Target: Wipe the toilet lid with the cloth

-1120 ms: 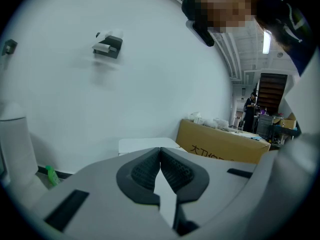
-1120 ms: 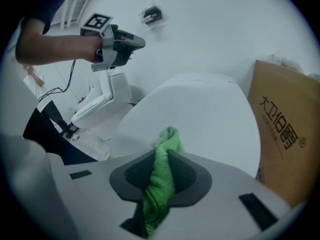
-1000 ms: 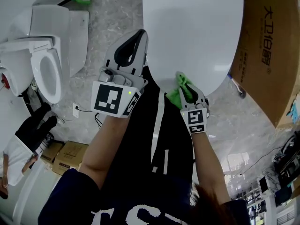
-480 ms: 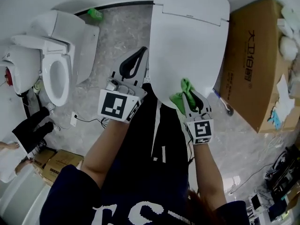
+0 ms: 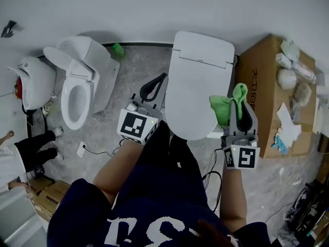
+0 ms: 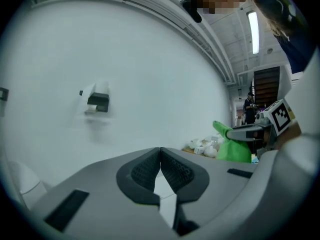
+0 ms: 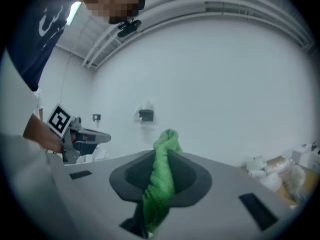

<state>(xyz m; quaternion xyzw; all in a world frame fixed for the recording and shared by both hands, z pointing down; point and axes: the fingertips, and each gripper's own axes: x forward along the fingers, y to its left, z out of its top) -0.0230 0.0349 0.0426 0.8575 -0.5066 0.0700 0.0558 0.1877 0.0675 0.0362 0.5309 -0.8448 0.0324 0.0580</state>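
While the green cloth [image 5: 224, 106] sits pinched between the closed jaws of the right gripper [image 5: 239, 98], it shows in the head view at the right edge of the toilet lid [image 5: 195, 81], between that edge and the cardboard box [image 5: 263, 81]. In the right gripper view the cloth runs up between the two pads and pokes out past their tips, with only the white wall [image 7: 225, 94] behind it and nothing touching its top.

The lid is down, white and bare across its whole surface, and its rounded front edge lies nearest the person. The left gripper [image 5: 162, 80] is held at the lid's left edge, with its jaws pressed together tip to tip on nothing.

To the right the box stands just beside the toilet, which leaves only a thin strip of floor along that side. To the left a wider band of grey marbled floor [image 5: 128, 68] separates the lid from a second toilet [image 5: 77, 94] whose seat is raised. A small green object [image 5: 119, 49] lies by the wall behind that band. Small cartons [image 5: 49, 197] sit well apart at the lower left.
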